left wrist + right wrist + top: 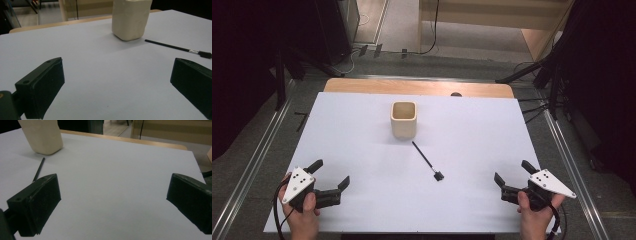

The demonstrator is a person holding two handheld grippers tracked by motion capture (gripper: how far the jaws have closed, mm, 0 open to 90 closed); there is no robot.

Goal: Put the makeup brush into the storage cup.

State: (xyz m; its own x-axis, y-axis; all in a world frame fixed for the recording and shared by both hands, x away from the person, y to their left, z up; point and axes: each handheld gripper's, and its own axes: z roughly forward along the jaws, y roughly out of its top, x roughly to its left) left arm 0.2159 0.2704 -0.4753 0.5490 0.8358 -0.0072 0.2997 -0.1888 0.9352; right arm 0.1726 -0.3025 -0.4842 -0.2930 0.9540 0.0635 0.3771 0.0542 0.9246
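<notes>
Both tongs, left [331, 172] and right [510, 172], stood released and empty at 7 and 5 o'clock of the brush [426, 160], beside the cup [404, 120]

Your left tongs [331, 173] and right tongs [512, 171] are black, each topped by a grey three-cornered plate with dark dots, trailing black cables.

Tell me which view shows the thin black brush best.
The high view: the whole brush lies in front of the cup. The left gripper view shows it side-on, tip cropped; the right gripper view shows part of its handle.
</notes>
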